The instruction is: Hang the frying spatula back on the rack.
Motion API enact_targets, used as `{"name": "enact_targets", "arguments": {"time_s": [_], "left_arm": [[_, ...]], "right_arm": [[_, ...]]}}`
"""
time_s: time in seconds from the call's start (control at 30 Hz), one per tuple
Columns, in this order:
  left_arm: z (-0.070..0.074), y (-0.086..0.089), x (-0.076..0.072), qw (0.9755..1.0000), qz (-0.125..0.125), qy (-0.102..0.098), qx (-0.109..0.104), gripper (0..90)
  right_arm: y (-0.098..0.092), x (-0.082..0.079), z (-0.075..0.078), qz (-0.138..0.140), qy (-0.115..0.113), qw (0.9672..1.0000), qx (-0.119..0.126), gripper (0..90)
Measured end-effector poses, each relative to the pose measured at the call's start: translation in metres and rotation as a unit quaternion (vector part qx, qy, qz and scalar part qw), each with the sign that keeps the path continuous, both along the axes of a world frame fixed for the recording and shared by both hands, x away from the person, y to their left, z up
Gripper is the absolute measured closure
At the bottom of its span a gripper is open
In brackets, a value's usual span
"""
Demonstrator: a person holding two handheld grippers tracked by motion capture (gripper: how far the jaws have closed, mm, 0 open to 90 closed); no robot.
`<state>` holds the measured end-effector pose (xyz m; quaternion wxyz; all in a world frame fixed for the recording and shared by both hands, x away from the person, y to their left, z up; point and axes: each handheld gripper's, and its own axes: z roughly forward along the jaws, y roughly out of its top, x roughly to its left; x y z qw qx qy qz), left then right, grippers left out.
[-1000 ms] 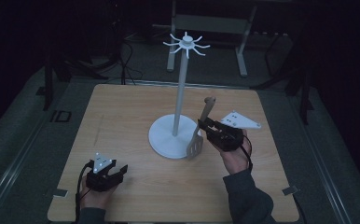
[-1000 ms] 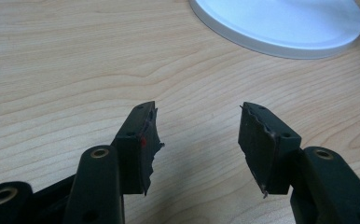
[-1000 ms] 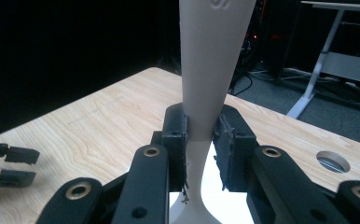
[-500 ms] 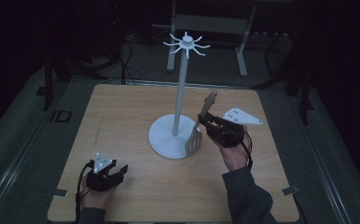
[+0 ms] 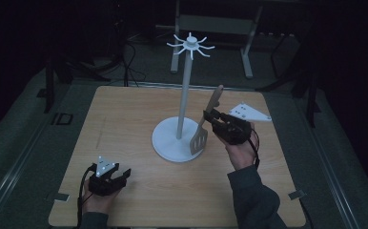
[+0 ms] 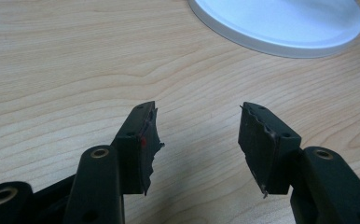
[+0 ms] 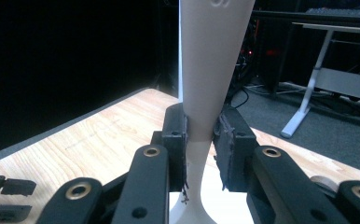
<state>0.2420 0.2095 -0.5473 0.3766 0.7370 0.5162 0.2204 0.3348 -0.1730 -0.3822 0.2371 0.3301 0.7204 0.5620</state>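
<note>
A white stand with a ring of hooks (image 5: 190,45) on a tall pole rises from a round base (image 5: 172,143) in the middle of the wooden table (image 5: 120,119). Just right of the pole, my right gripper (image 5: 209,117) is shut on the handle of a pale slotted spatula (image 5: 199,139); its blade hangs over the base's rim and its handle points up. In the right gripper view the pads clamp the spatula handle (image 7: 211,70) from both sides, with the right gripper (image 7: 201,128) held off the table. My left gripper (image 5: 121,174) rests open near the front left, and in its own view the left gripper (image 6: 197,119) faces the white base (image 6: 280,23).
Behind the table, a white desk frame (image 5: 215,24) and cables (image 5: 125,47) lie on the dark floor. Bare wood stretches left of the stand and along the front edge.
The right gripper has lifted the spatula slightly and shifted it a little to the right, away from the pole. The left gripper has stayed put.
</note>
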Motion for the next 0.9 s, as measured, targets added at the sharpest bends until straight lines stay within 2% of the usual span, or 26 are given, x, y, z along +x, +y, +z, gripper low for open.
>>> {"name": "enact_targets", "arguments": {"time_s": [0.5,0.9], "left_arm": [[0.0,0.001,0.0,1.0,0.002,-0.002,-0.004,47.0],[0.0,0.001,0.0,1.0,0.002,-0.002,-0.005,47.0]], "right_arm": [[-0.001,0.007,0.013,-0.003,-0.005,0.9999,0.013,75.0],[-0.001,0.012,0.026,-0.003,-0.01,0.9999,0.008,75.0]]}}
